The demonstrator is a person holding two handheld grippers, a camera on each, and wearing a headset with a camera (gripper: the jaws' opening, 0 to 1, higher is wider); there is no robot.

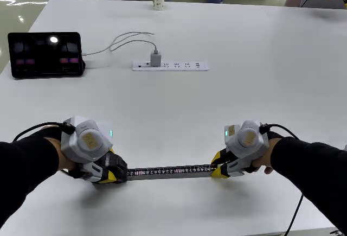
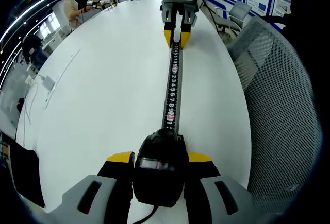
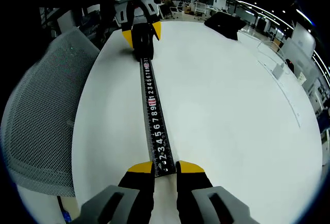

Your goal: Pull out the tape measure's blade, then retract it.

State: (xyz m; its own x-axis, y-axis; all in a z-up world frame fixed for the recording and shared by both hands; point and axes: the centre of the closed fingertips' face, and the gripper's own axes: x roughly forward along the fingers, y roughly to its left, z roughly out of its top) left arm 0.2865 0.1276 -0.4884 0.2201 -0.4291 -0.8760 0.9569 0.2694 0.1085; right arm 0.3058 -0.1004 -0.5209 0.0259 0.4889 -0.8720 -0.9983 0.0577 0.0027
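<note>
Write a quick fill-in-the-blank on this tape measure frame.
1. The left hand-held gripper grips the tape measure's case, coloured ____.
2. The right hand-held gripper pinches the ____ near its tip.
3. The blade is pulled ____ of the case, across the table.
Missing: black; blade; out.

An open-plan office: a long white table (image 1: 244,57) with power strip (image 1: 170,65) at centre, tablet (image 1: 45,55) at left, mesh chair (image 2: 283,95) at right, people (image 2: 77,2) seated upper left.

Head view looks down; gripper views face each other along the blade (image 2: 171,80).
</note>
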